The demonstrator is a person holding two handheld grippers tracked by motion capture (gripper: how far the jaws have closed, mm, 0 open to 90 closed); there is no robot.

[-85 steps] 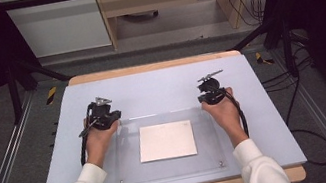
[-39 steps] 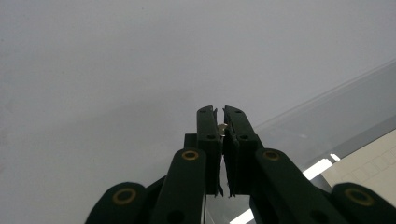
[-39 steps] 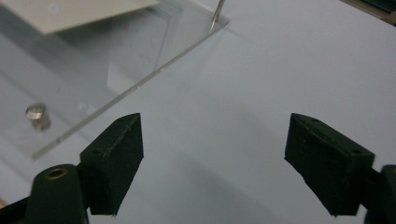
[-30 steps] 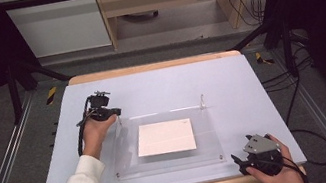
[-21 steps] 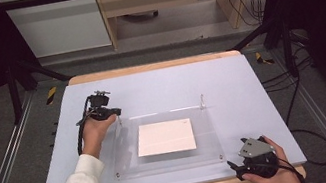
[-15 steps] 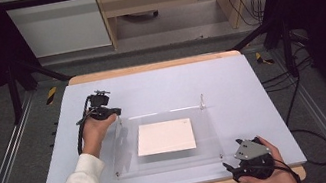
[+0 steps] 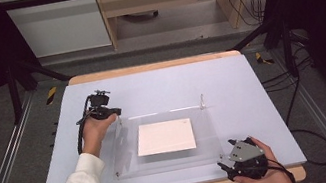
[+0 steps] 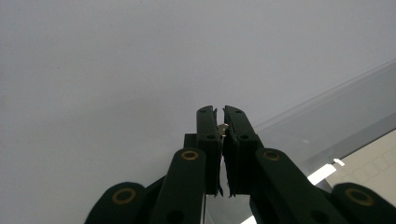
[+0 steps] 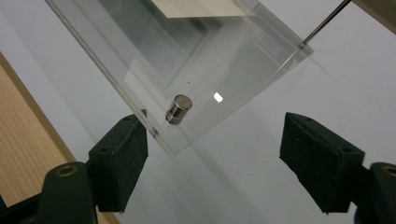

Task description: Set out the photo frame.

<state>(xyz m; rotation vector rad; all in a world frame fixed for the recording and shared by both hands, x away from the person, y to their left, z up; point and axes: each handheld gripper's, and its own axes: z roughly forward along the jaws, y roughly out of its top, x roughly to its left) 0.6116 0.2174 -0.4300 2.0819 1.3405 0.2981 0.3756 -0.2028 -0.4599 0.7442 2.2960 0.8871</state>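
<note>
1. Clear acrylic plate (image 7: pixel 164 139) lies flat on the pale table (image 7: pixel 252 91), a white sheet (image 7: pixel 165 137) under its middle.
2. The left gripper (image 7: pixel 110 113) sits at the plate's far left corner — its jaws are pressed together on a small metal pin (image 8: pixel 222 127).
3. The right gripper (image 7: pixel 225 167) has its jaws wide apart, having just been closing — the plate's near right corner, with a metal standoff (image 9: pixel 179 109), lies between them, just beside one pad.
</note>
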